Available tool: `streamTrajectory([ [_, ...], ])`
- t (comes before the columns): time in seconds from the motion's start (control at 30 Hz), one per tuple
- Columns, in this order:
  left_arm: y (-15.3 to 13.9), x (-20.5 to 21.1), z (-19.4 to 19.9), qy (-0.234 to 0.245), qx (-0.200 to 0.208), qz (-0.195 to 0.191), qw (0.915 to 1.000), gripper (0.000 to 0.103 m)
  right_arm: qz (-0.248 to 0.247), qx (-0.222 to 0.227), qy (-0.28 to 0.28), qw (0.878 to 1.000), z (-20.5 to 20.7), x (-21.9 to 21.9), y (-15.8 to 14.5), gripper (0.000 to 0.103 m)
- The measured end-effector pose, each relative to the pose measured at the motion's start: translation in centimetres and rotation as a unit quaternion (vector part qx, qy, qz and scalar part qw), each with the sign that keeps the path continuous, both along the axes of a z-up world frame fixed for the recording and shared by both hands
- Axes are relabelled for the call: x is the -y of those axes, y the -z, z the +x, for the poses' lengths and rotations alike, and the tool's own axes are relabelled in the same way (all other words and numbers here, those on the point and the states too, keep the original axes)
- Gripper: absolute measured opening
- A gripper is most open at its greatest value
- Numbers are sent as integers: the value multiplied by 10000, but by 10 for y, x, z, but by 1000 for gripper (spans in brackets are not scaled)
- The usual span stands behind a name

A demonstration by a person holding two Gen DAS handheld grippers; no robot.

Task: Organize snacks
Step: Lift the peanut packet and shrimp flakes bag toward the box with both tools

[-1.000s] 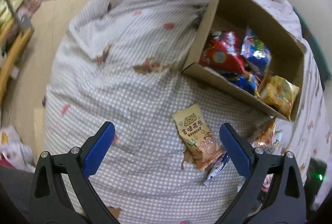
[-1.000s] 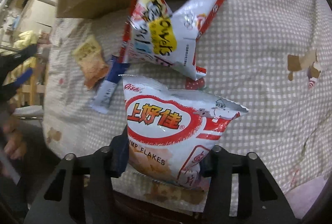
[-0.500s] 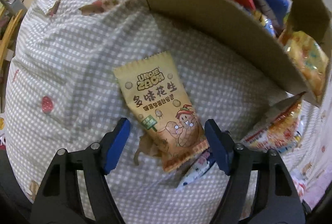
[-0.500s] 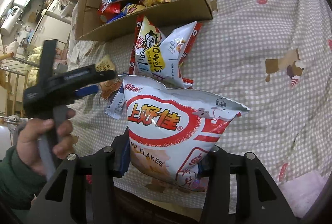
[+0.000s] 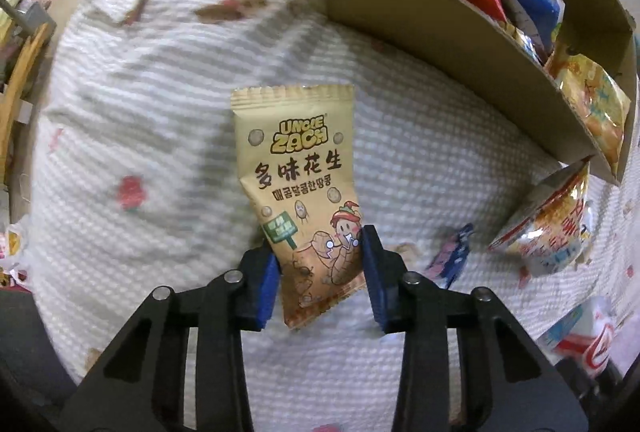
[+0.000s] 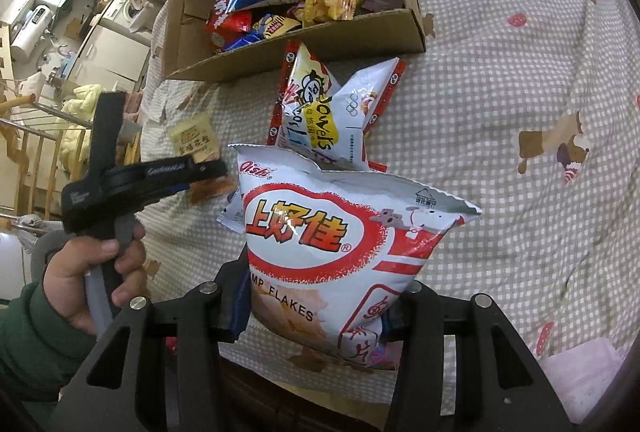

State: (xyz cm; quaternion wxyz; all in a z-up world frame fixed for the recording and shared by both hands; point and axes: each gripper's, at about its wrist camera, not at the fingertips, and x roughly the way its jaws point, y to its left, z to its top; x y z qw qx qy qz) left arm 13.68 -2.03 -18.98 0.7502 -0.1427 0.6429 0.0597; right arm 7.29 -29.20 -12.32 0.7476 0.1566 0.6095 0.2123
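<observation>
Item 1: peanut packet [image 5: 298, 191], tan film pouch with crimped ends, lower part pinched in your left gripper [image 5: 320, 272]. Your jaws had just been closing; the blue pads [image 5: 267, 280] pressed both side edges, the packet between them. It stood just in front of the cardboard box [image 5: 440, 31], over the checked bedcover [image 5: 140, 111]; whether its bottom edge touched the cover could not be told. Handling, by judgement: light, soft, loose nuts inside that shift; slick film, so it could slide out of a side pinch. A hold nearer the middle of the pouch, or across the flat seal, would probably have served you better.

Item 2: shrimp flakes bag [image 6: 340, 252], white and red, air-puffed, clamped at its lower end in your right gripper [image 6: 316, 316], in front of the box, raised off the cover. Handling, by judgement: very light, bulky, contents brittle; squeeze gently or the flakes crush.

Item 3: white snack bag [image 6: 324, 119], ungripped, lying against the front wall of the box.

Item 4: box already held several packets.
</observation>
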Motion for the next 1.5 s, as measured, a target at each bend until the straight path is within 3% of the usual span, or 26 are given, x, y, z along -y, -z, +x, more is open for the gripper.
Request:
streamTrajectory([
  [0.17, -10, -29, -13, -270, 7, -46, 9996, 31, 55, 70, -31, 10000, -1, -2, -4, 50],
  [0.3, -30, -39, -24, -190, 232, -72, 9995, 30, 128, 133, -73, 9998, -2, -8, -10, 50],
  [0.5, -82, -36, -30, 252, 933, 22, 9953, 29, 239, 447, -134, 9986, 4, -24, -28, 50],
  [0.67, -123, -39, 1, 578, 1511, 170, 9867, 29, 332, 804, -57, 9962, 17, -34, -42, 50],
  [0.8, -129, -43, 21, 712, 1610, 119, 9843, 29, 438, 986, 145, 9941, 31, -30, -49, 50],
  [1.07, -135, -12, 57, 1096, 1812, 179, 9772, 29, 513, 1501, 501, 9861, 61, -9, -65, 50],
  [1.3, -147, 26, 78, 1660, 2439, 442, 9545, 29, 532, 2036, 890, 9736, 97, 11, -83, 50],
  [1.4, -138, 33, 87, 1823, 2536, 462, 9489, 29, 406, 2162, 1026, 9701, 115, 18, -84, 50],
  [1.5, -124, 35, 93, 1896, 2499, 442, 9485, 29, 310, 2047, 1236, 9705, 136, 25, -75, 50],
])
